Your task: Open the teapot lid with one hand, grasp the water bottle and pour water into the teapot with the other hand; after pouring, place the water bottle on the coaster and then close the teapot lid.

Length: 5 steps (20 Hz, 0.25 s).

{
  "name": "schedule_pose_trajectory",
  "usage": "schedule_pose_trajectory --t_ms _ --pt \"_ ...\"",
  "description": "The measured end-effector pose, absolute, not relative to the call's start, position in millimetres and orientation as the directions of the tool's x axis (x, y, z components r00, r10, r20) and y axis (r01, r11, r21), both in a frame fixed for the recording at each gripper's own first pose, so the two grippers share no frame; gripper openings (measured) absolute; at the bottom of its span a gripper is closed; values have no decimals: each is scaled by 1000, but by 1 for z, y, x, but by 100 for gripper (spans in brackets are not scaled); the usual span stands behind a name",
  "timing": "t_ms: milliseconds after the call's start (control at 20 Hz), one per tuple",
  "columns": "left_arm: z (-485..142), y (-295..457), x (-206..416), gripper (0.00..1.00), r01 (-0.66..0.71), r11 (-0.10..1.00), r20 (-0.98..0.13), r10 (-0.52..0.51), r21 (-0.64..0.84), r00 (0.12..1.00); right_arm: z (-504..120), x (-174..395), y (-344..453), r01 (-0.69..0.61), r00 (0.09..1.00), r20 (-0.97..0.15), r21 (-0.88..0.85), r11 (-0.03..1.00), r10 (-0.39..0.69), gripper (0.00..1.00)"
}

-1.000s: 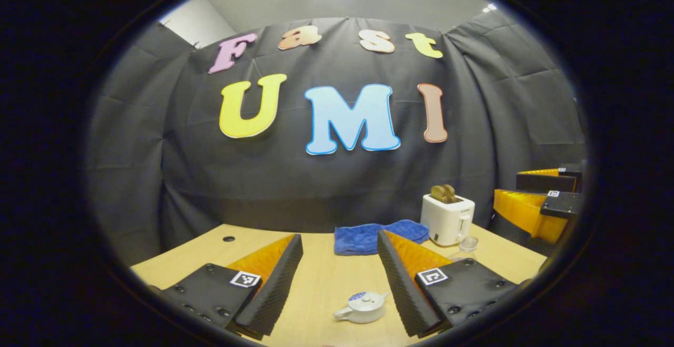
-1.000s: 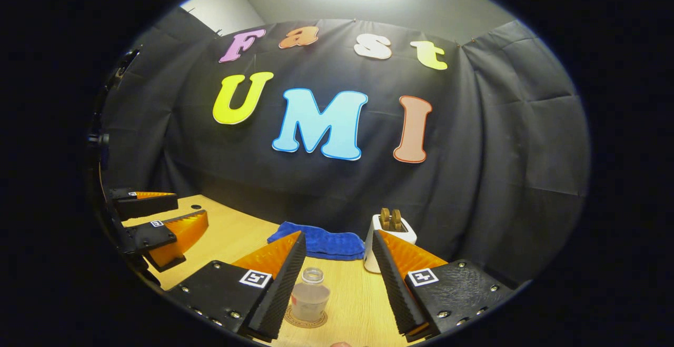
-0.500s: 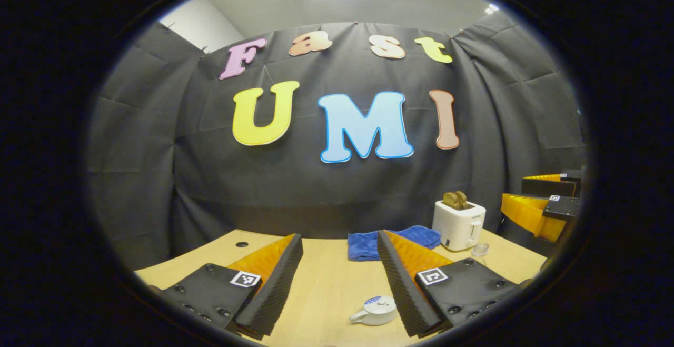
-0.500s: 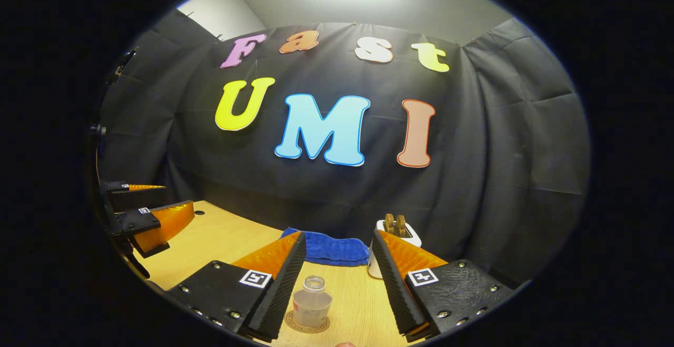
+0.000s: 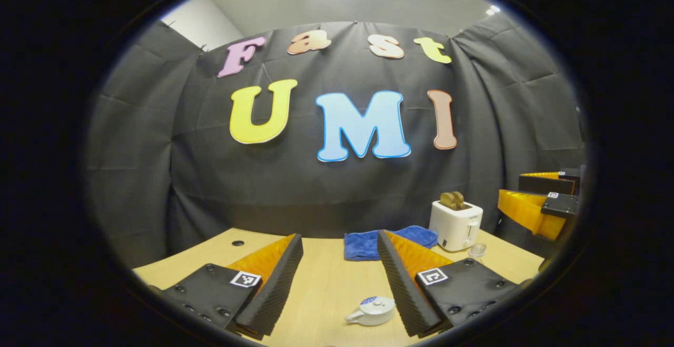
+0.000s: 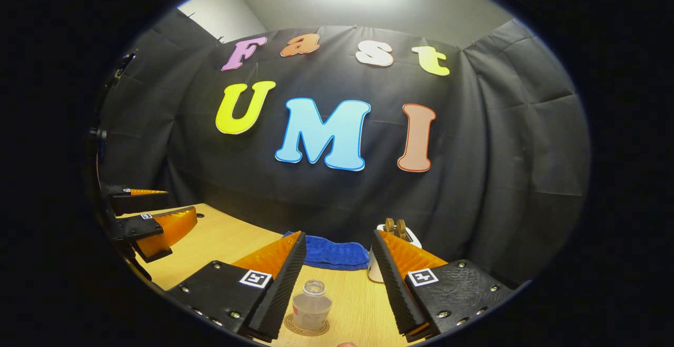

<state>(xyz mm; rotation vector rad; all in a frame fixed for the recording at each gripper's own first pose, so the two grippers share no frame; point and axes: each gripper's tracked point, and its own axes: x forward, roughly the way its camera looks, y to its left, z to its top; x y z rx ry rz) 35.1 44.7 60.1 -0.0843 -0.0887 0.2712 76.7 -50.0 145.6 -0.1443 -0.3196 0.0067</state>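
- The left gripper (image 5: 339,241) hangs above the wooden table (image 5: 326,284) with its fingers spread wide and nothing between them.
- Low between those fingers, close to the right-hand one, the white teapot (image 5: 370,311) sits on the table with its blue-patterned lid (image 5: 372,300) on.
- Beyond the fingertips a blue cloth (image 5: 387,241) lies at the back of the table; a white toaster (image 5: 455,225) with slices in its slots stands just right of the cloth.
- The right gripper (image 6: 339,239) is likewise parted and empty above the table.
- Between its fingers, nearer the left-hand one but not touched by either, the clear water bottle (image 6: 310,305) stands upright and uncapped on the round coaster (image 6: 307,327).
- In the right gripper view the blue cloth and the toaster lie behind the fingertips, and the left gripper shows at the far left over the table.
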Motion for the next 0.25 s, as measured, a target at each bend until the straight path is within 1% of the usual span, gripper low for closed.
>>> schedule_pose_trajectory --t_ms 250 --pt "58 47 36 94 -268 958 77 277 -106 958 146 77 -51 22 950 311 -134 991 21 79"
